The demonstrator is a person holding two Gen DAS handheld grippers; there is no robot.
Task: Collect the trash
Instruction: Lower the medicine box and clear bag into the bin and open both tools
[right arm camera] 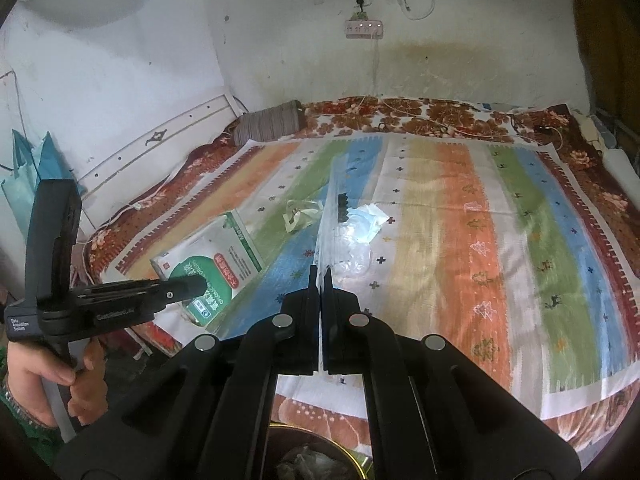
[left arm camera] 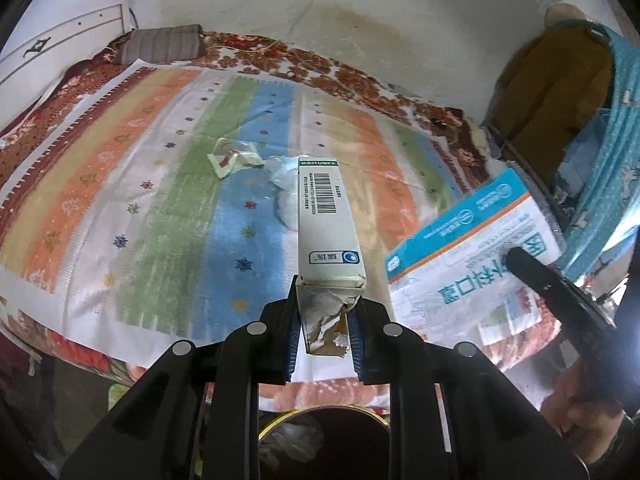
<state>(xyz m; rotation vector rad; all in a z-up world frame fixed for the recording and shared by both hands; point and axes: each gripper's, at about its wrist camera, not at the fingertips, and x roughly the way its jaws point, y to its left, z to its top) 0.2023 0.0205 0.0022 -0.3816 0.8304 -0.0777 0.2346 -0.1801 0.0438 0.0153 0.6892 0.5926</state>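
- Now, the left gripper (left arm camera: pixel 326 316) is holding a long white box (left arm camera: pixel 326 220), with its fingers clamped on the torn end, up over the bed (left arm camera: pixel 160 208).
- The right gripper (right arm camera: pixel 321 276) is pinching a flat blue and white packet (left arm camera: pixel 472 264), fingers tight together on its edge.
- A crumpled wrapper (left arm camera: pixel 232 158) and some clear plastic (right arm camera: pixel 356 240) are lying on the striped cover.
- A round bin (left arm camera: pixel 320 440) is sitting below the grippers.
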